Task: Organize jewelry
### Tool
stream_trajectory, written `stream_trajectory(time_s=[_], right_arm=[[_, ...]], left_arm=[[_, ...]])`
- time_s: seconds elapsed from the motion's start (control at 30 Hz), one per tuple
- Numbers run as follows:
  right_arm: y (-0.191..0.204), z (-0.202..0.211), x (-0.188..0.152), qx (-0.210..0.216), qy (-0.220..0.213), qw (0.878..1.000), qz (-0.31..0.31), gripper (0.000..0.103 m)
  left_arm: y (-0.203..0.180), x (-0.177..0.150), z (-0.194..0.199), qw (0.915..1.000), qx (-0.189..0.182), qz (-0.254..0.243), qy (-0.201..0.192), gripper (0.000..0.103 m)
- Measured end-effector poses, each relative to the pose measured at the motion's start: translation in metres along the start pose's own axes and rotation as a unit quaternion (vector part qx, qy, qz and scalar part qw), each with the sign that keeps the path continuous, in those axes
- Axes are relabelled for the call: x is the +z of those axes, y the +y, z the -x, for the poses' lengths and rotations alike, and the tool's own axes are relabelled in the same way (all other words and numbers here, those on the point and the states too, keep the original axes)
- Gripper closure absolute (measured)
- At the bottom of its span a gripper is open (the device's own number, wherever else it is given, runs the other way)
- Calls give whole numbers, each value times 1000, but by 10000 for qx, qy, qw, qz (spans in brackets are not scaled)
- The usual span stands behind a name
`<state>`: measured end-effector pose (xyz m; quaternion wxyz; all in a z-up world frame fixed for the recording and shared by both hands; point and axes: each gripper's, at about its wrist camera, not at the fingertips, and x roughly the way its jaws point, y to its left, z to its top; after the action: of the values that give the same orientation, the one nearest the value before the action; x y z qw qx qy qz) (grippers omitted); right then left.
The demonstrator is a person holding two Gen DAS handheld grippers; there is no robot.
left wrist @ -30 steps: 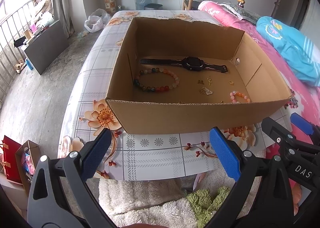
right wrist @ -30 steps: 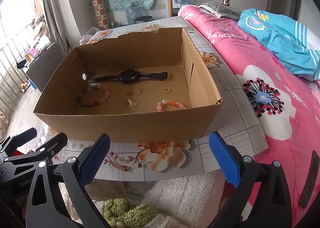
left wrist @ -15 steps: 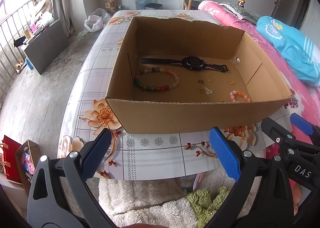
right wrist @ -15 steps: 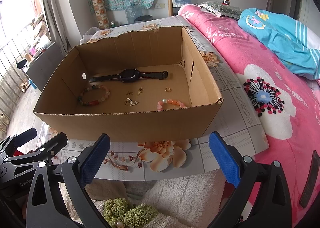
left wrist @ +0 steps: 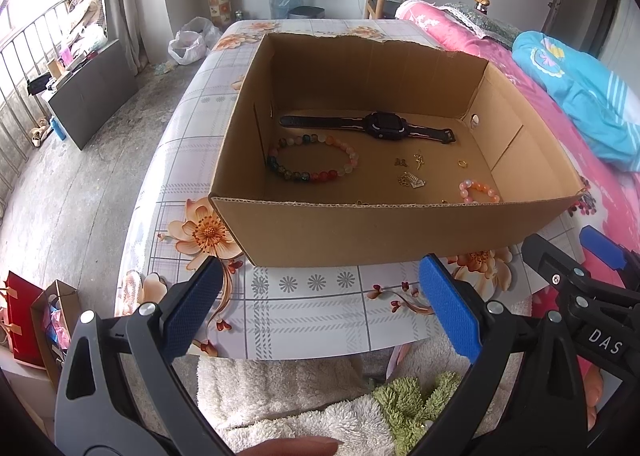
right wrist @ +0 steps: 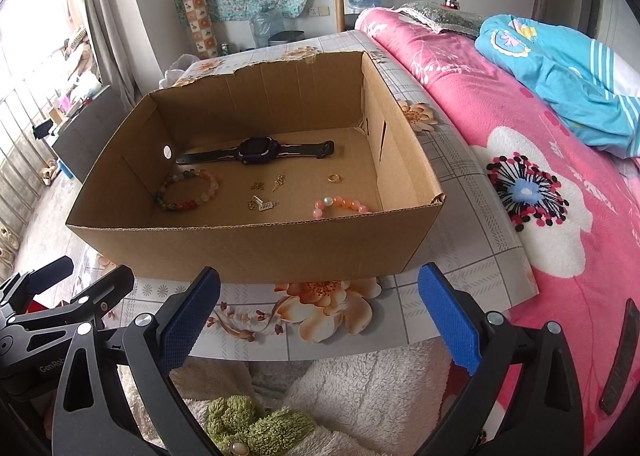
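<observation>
An open cardboard box (left wrist: 360, 232) (right wrist: 256, 252) stands on the floral table. Inside lie a black watch (left wrist: 376, 125) (right wrist: 256, 149), a multicoloured bead bracelet (left wrist: 312, 159) (right wrist: 188, 191), a pink bead bracelet (left wrist: 478, 191) (right wrist: 340, 205), a gold ring (left wrist: 463, 163) (right wrist: 335, 177) and small gold pieces (left wrist: 412, 179) (right wrist: 262, 203). My left gripper (left wrist: 320, 308) and right gripper (right wrist: 320, 308) are both open and empty, side by side in front of the box, above the table's near edge.
A pink floral bed (right wrist: 540, 175) with a blue blanket (right wrist: 560, 71) runs along the table's right side. A white fluffy rug (left wrist: 288, 396) and a green plush thing (right wrist: 256, 428) lie below the grippers. Red bags (left wrist: 24, 324) stand on the floor at left.
</observation>
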<state>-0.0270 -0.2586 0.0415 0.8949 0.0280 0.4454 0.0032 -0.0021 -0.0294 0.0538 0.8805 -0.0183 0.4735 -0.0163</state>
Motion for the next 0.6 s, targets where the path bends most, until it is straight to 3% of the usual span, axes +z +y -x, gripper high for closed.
stream_trajectory(time_s=[0.6], right_arm=[[-3, -1, -2, 2, 23, 10000, -21, 6]], left_arm=[[0, 1, 0, 10000, -15, -12, 39, 8]])
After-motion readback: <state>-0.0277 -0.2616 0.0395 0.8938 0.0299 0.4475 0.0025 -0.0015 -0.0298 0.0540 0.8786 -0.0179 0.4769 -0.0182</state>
